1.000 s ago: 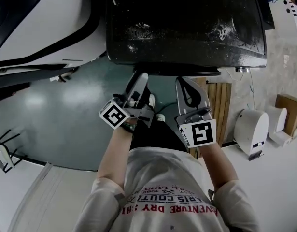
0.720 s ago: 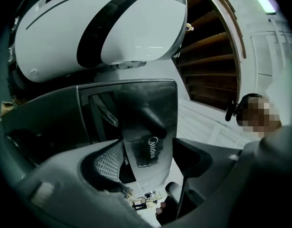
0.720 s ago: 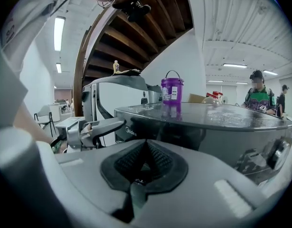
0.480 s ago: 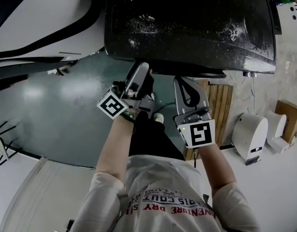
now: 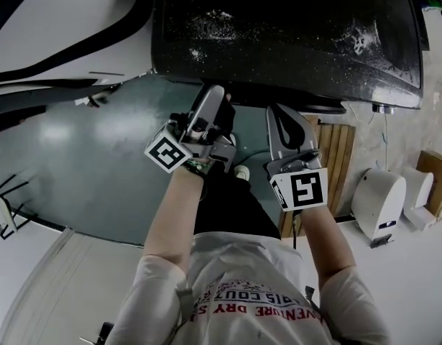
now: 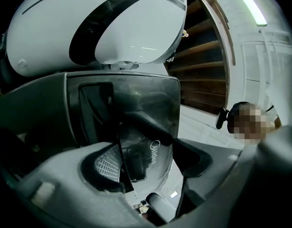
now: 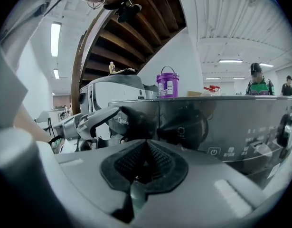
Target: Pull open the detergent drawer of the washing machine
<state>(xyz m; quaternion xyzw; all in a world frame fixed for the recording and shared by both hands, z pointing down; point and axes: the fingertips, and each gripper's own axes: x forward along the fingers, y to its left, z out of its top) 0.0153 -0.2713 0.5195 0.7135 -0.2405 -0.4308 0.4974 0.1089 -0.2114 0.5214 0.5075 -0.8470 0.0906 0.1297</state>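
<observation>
The washing machine (image 5: pixel 278 34) shows from above as a black glossy top. Its detergent drawer front (image 6: pixel 155 103) is a dark shiny panel with a logo, and it sits at the left end of the front panel (image 7: pixel 136 107). My left gripper (image 5: pixel 210 99) is up at that drawer, under the machine's front edge. Its jaws (image 6: pixel 150 141) stand open wide on either side of the panel, and no pad visibly presses on it. I cannot tell how far out the drawer is. My right gripper (image 5: pixel 285 117) hangs just right of the left one, shut (image 7: pixel 145 144) and empty, short of the control panel.
A power button (image 7: pixel 213 151) and a dial (image 7: pixel 287 129) are on the panel, and a purple bucket (image 7: pixel 167 84) stands on the machine. A big white appliance (image 6: pixel 112 27) is to its left. Wooden slats (image 5: pixel 335 157) and a white round device (image 5: pixel 379 196) lie at the right.
The left gripper has tipped up a little at the machine's front edge. The right gripper has sunk slightly.
</observation>
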